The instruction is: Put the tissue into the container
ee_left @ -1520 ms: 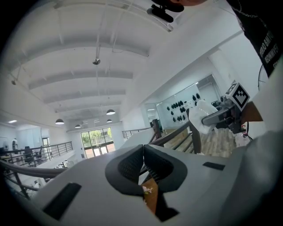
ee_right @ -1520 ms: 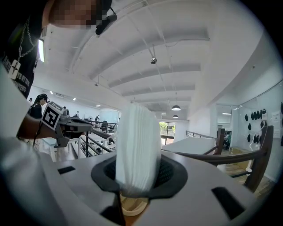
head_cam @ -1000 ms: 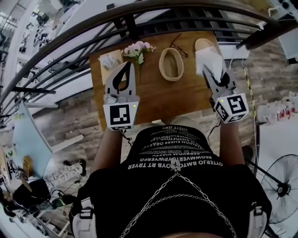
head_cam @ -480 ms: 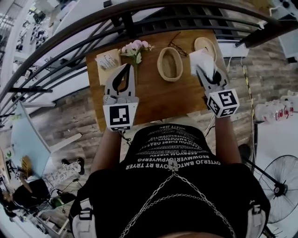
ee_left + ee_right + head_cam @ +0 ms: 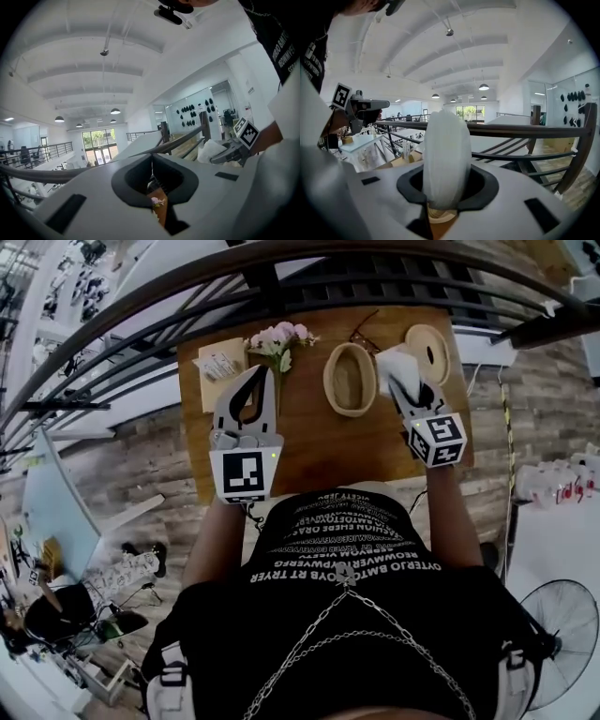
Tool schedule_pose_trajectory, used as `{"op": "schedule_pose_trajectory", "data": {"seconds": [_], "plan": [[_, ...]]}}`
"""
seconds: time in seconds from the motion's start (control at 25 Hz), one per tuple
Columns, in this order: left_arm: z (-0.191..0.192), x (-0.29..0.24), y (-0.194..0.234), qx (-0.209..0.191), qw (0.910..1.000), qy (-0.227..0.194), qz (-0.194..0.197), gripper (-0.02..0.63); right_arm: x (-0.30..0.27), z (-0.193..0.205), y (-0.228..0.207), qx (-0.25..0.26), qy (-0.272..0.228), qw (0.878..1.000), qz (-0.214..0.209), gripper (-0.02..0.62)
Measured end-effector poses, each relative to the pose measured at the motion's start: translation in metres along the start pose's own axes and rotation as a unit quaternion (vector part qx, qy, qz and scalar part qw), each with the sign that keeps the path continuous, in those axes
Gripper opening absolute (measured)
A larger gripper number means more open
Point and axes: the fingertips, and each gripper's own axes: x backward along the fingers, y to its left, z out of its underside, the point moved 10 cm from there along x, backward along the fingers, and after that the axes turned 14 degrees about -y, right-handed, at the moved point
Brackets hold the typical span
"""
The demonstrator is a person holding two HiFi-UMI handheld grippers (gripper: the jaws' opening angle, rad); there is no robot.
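Tissue (image 5: 392, 369) moved nearer the container (image 5: 328, 381) above wooden table (image 5: 319, 442).

On brown wooden table (image 5: 319, 442), back left: small printed paper packet (image 5: 220, 365). Just right of it, bunch of pink flowers (image 5: 277, 338). Near middle, oval woven basket (image 5: 350, 381), with thin-framed glasses (image 5: 362, 334) behind. Between basket and round woven lid (image 5: 429, 341) at back right, white crumpled tissue (image 5: 392, 369), clamped in right gripper (image 5: 401, 385). Left gripper (image 5: 259, 373) above table, before flowers. Dark metal railing (image 5: 265, 277) behind table.
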Motion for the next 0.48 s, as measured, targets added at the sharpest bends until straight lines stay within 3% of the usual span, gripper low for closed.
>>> {"op": "schedule_pose_trajectory", "data": {"seconds": [0.48], "plan": [[0.023,-0.035,0.001,0.008,0.9994,0.030,-0.014,0.029,-0.064,0.073,-0.019,-0.021,0.087,0.995,-0.049,0.127]]}}
